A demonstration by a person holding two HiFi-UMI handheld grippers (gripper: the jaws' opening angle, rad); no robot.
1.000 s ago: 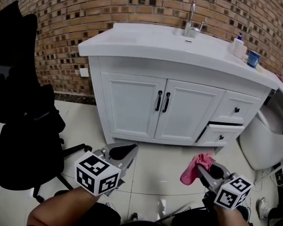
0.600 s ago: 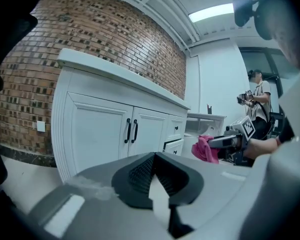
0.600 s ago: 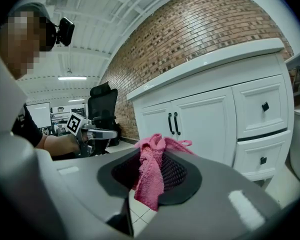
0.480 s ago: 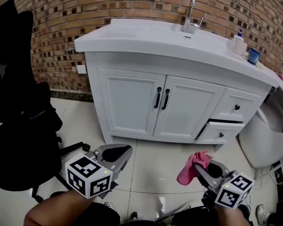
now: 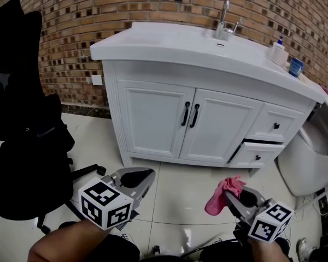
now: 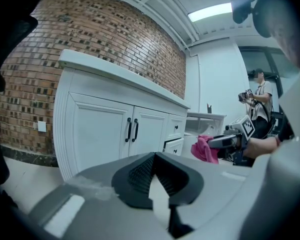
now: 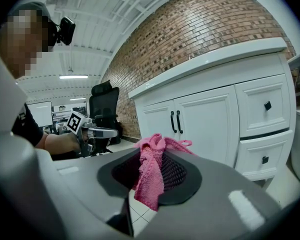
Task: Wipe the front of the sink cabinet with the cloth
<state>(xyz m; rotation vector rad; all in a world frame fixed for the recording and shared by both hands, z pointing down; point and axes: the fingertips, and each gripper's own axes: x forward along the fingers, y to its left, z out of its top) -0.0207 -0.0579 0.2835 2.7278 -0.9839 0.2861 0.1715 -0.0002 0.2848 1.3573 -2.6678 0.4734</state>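
chair [image 5: 22, 146]: cut by left edge | cloth [image 5: 221, 196]: part hidden inside right tongs [image 5: 233, 197]

Crumpled pink cloth [image 5: 222, 195] before white sink cabinet [image 5: 153, 119]

No readable writing in any view.
The cubes on the left gripper [image 5: 147, 177] and right gripper [image 5: 233, 197] carry only black-and-white square patterns, no letters or digits; the soap bottle [image 5: 277, 52], upper right of the head view, is too small to read.
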